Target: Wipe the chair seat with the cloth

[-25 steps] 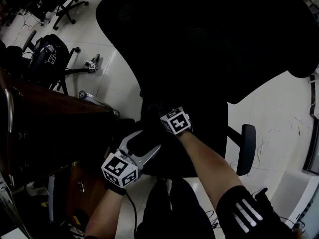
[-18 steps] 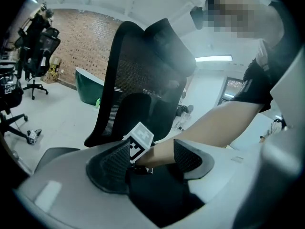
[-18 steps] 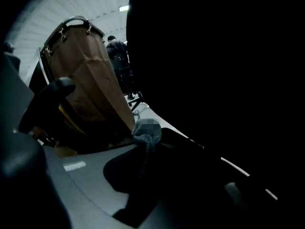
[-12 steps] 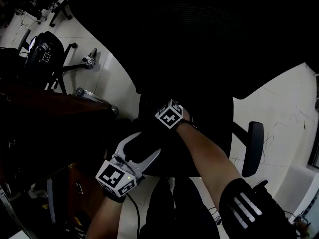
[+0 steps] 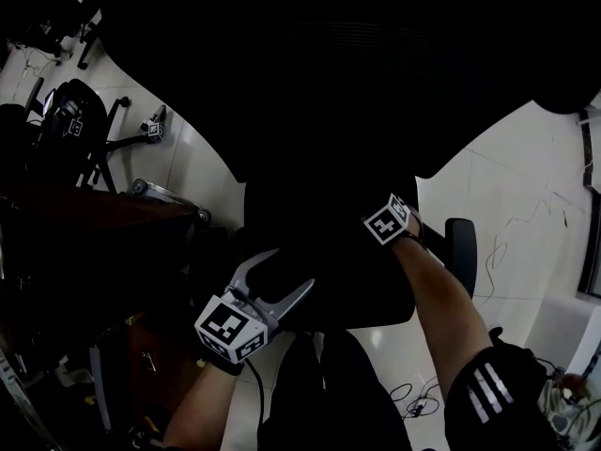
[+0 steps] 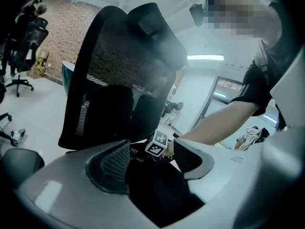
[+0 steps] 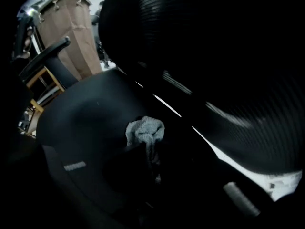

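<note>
Cloth [image 7: 145, 130] is pinched in closed right tongs [image 7: 143, 151] at seat [image 7: 86, 113] 3 o'clock; wiping appears under way. Left tongs [image 5: 289, 271] gape, empty. Next: sweep toward 9 o'clock.

The left tongs [image 5: 286, 272] are held low and near the body, with the two jaws wide apart and nothing gripped between them. The bare right forearm [image 5: 441, 294] stretches forward. The right tongs [image 7: 143, 149] are closed on a bunched grey cloth [image 7: 145, 131].
</note>
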